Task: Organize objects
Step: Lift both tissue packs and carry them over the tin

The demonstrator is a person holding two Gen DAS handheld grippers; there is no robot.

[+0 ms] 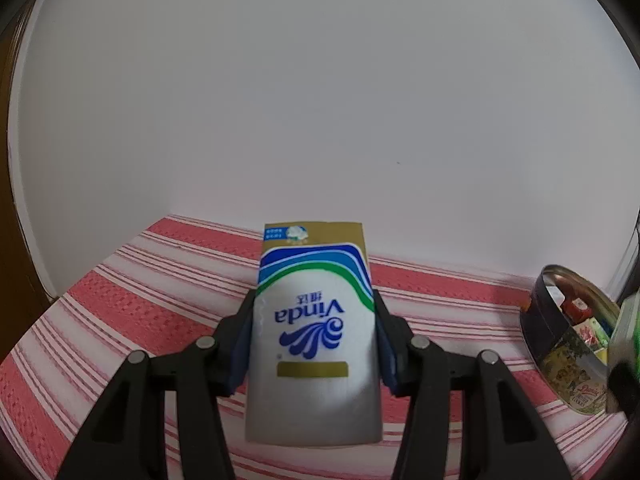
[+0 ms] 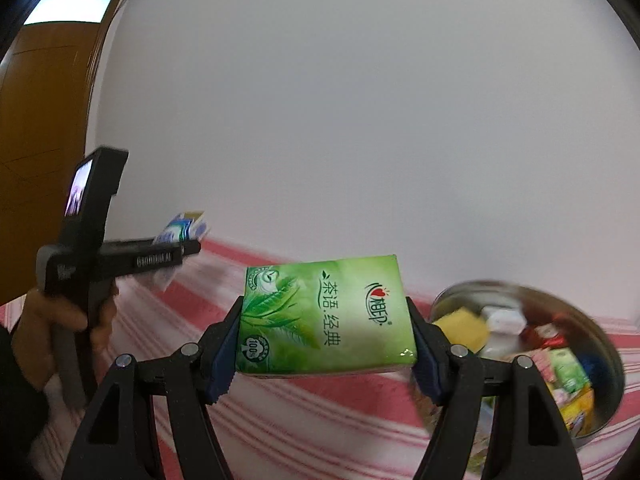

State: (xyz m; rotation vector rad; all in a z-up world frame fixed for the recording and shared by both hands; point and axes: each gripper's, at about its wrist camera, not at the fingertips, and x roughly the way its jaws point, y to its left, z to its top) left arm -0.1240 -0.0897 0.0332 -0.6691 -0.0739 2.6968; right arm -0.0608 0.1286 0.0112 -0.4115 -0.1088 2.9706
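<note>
My left gripper (image 1: 314, 320) is shut on a white Vinda tissue pack (image 1: 314, 332) with blue and green waves, held above the red-and-white striped cloth (image 1: 140, 280). My right gripper (image 2: 326, 336) is shut on a green tissue pack (image 2: 326, 316) with leaf print, held above the same cloth (image 2: 320, 420). The left gripper with its Vinda pack (image 2: 184, 228) also shows at the left of the right wrist view, held by a hand. A round metal tin (image 1: 576, 340) with several small items sits at the right; it also shows in the right wrist view (image 2: 576, 312).
A white wall (image 1: 320, 100) rises behind the striped surface. A brown wooden door (image 2: 44, 120) stands at the far left. The tin holds yellow, white, red and green packets (image 2: 560, 364).
</note>
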